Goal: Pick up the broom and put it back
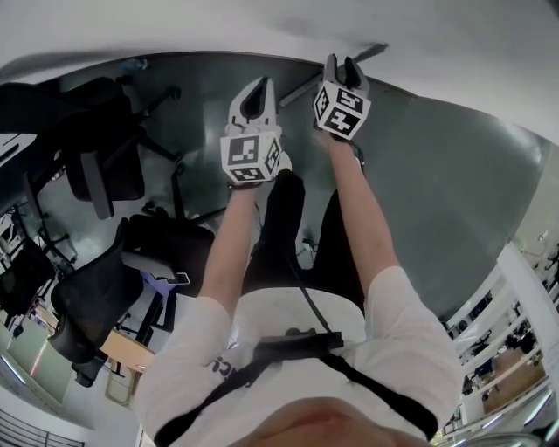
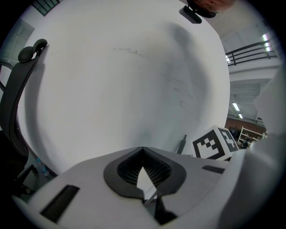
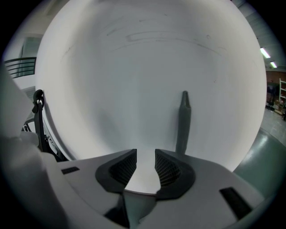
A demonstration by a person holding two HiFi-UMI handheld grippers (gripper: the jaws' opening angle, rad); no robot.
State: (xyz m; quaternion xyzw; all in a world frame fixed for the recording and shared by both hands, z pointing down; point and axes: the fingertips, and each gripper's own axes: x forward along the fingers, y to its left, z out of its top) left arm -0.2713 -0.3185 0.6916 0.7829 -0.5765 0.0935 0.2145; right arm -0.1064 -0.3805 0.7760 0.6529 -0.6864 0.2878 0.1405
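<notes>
In the head view the person is looking down, and both forearms are reaching forward toward a white wall [image 1: 175,26]. The left tongs [image 1: 260,87] are pointing toward the place where this wall is meeting the grey floor [image 1: 437,175]. The right tongs [image 1: 341,63] are being held a little further ahead, close to the wall. The broom handle [image 1: 374,51] is leaning slanted against the wall just behind the right tongs, which are covering part of it; neither tongs are gripping it. Black office chairs [image 1: 105,166] are standing at the left side. In the left gripper view the tips of the left tongs are meeting together, and only the white wall is showing through the small opening behind the tips, so nothing is being held. Beyond them, to the right, the thin grey tip of the handle is standing up just beside the marker cube [image 2: 214,143] of the right tongs. The back of a chair is showing at the left edge. In the right gripper view the right tongs are standing apart, with only the bare wall showing in the gap. The handle is rising upright against the wall a little to the right of this gap, not between the jaws.
</notes>
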